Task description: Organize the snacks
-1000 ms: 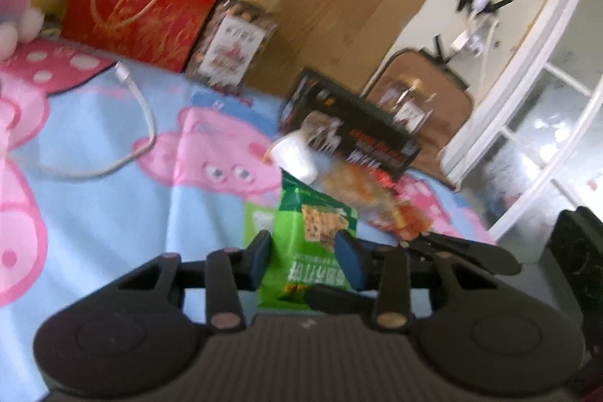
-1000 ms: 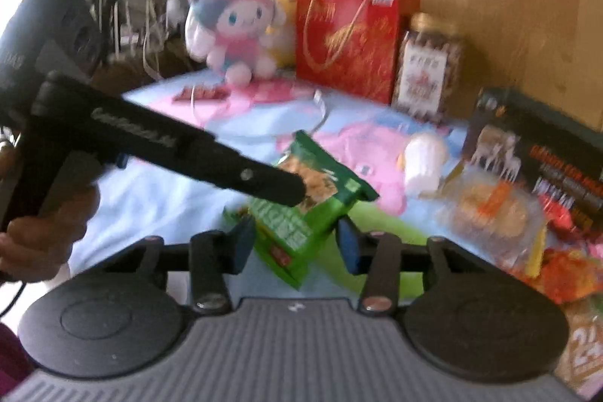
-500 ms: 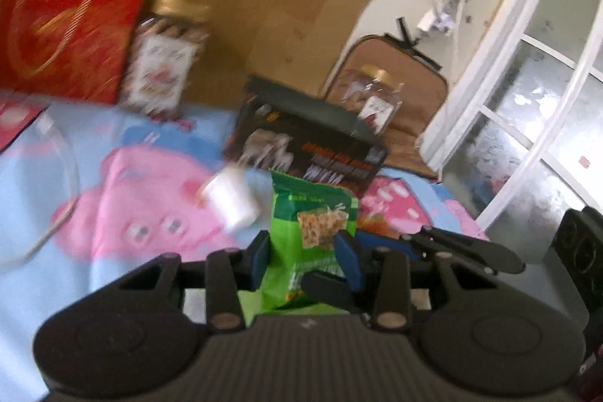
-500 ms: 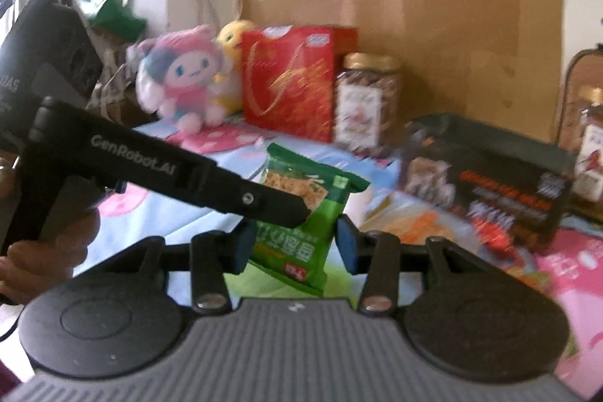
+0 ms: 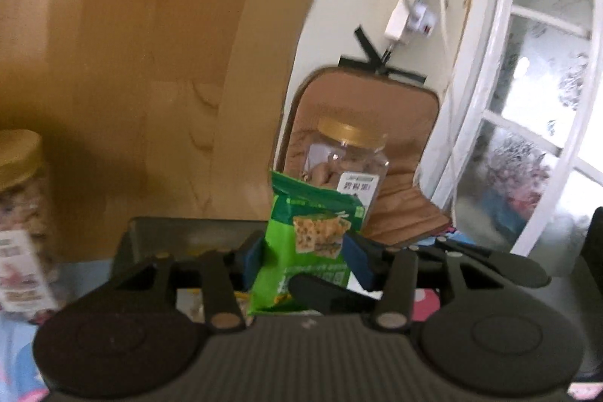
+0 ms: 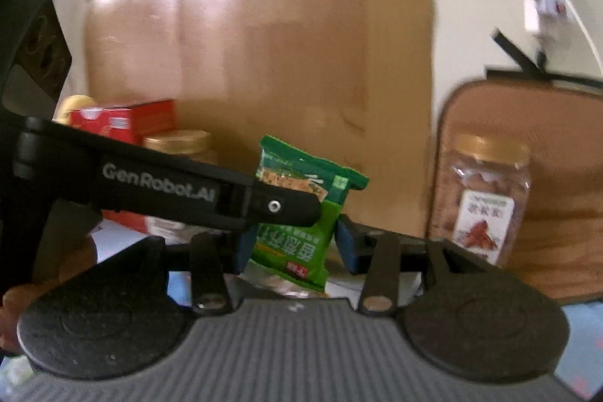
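Green packet (image 5: 309, 240) upright, dead ahead; right gripper (image 6: 292, 245) clamps its sides; left gripper (image 5: 303, 257) just loosening around it, contact unclear.

"GenRobot.AI" in pale letters along the black finger of the left gripper (image 6: 280, 208), seen from the right wrist. Chinese characters, too blurred to read, on the green snack packet (image 6: 297, 213), on the gold-lidded jar (image 6: 484, 198) with its white label, and on that jar's label in the left wrist view.
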Available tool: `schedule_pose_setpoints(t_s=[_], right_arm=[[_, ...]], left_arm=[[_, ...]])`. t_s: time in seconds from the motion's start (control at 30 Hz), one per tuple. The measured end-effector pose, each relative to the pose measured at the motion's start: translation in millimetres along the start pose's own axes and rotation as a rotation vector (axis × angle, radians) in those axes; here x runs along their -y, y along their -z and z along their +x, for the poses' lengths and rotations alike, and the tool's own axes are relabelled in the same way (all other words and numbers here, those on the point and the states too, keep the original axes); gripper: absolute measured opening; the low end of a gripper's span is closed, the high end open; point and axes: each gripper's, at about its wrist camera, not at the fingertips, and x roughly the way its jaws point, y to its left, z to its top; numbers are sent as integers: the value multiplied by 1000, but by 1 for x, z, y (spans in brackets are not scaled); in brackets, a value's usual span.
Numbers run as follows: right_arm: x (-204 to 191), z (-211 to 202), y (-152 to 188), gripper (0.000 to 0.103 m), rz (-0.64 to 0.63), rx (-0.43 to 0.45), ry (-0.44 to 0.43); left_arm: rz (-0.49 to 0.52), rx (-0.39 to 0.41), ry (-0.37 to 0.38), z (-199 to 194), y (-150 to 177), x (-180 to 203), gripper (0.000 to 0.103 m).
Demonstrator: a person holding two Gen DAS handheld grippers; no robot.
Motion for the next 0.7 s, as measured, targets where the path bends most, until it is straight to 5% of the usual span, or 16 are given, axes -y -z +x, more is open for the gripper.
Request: schedule_pose_setpoints(t_s=[0.2,0.27,0.4,0.57,0.63,0.7], right_arm=[[18,11,14,64,68,-70,49],[22,3,18,68,98,-72,51],[23,-17,23,71,117,-49,48],[35,-55,36,64,220,-39,-28],[33,-55,46,47,203,-97,-52],[26,-49,55,46,147,-161,-70]], left_arm=[[-23,-85,-37,32,13,2,53],[-35,-96,-29,30,16,1,62],[-2,-61,-54,6,18,8,64],[-112,-28,-10,-45,34,-2,64],[-151,-32,19,-63,52,-6,64],[-189,-55,35,-79,73,-9,64]])
